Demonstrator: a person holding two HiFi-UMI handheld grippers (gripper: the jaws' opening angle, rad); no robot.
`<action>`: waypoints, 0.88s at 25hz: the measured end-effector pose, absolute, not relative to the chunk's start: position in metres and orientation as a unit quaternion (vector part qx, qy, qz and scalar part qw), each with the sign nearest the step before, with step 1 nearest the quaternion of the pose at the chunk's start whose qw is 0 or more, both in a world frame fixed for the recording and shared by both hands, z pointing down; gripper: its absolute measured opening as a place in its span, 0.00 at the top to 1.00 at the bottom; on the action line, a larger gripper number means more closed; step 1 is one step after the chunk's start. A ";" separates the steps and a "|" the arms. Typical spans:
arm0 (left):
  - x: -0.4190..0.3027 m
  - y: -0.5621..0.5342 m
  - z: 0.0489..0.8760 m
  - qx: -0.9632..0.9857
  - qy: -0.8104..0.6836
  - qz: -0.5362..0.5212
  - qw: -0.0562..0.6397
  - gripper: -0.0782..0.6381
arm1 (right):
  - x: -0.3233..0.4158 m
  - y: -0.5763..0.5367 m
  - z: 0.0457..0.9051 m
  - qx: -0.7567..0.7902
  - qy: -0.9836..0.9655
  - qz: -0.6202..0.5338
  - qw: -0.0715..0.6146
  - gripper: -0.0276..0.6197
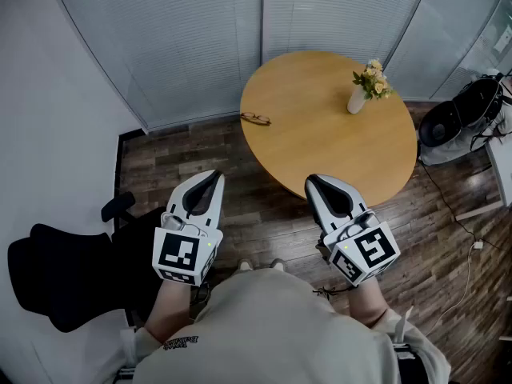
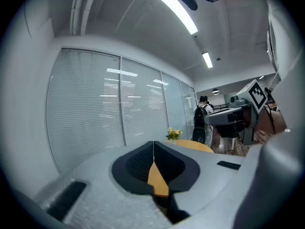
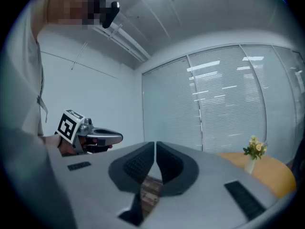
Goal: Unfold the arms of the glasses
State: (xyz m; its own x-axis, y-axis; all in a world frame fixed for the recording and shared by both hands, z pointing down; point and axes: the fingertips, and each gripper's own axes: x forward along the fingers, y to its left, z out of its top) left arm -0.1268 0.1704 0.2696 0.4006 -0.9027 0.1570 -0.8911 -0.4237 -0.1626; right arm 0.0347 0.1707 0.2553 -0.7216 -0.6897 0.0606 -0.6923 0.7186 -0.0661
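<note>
The glasses [image 1: 256, 118] lie folded near the left rim of the round wooden table [image 1: 320, 142], thin-framed and brownish. Both grippers hover over the wooden floor, well short of the table and apart from the glasses. My left gripper [image 1: 210, 178] [image 2: 153, 149] is shut with nothing between its pads. My right gripper [image 1: 314, 182] [image 3: 155, 148] is also shut and holds nothing. Each gripper shows in the other's view: the right one [image 2: 238, 112] in the left gripper view, the left one [image 3: 90, 136] in the right gripper view. The glasses appear in neither gripper view.
A white vase of yellow flowers [image 1: 364, 86] [image 2: 174, 133] [image 3: 252, 156] stands on the table's far right. A black office chair [image 1: 64, 274] is at my left, a black bin [image 1: 464, 114] and cables at the right. Blinds cover the glass walls behind. A person [image 2: 204, 109] stands far off.
</note>
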 end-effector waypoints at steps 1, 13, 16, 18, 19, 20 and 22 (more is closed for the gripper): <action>-0.125 0.169 0.269 -0.836 0.536 -0.112 0.027 0.86 | 0.037 0.170 0.255 0.373 -0.927 0.042 0.016 0.90; -0.105 0.167 0.277 -0.831 0.539 -0.133 0.027 0.86 | 0.066 0.161 0.268 0.394 -0.917 0.056 0.019 0.90; -0.099 0.167 0.281 -0.831 0.538 -0.140 0.032 0.86 | 0.073 0.161 0.272 0.394 -0.917 0.059 0.021 0.90; -0.098 0.165 0.283 -0.827 0.542 -0.144 0.034 0.86 | 0.079 0.160 0.276 0.395 -0.916 0.059 0.023 0.90; -0.097 0.163 0.283 -0.824 0.546 -0.147 0.033 0.86 | 0.083 0.159 0.278 0.397 -0.916 0.060 0.025 0.90; -0.096 0.161 0.283 -0.821 0.551 -0.149 0.033 0.85 | 0.088 0.157 0.280 0.399 -0.915 0.062 0.026 0.90; -0.089 0.158 0.282 -0.816 0.556 -0.153 0.034 0.85 | 0.101 0.155 0.286 0.401 -0.913 0.067 0.028 0.90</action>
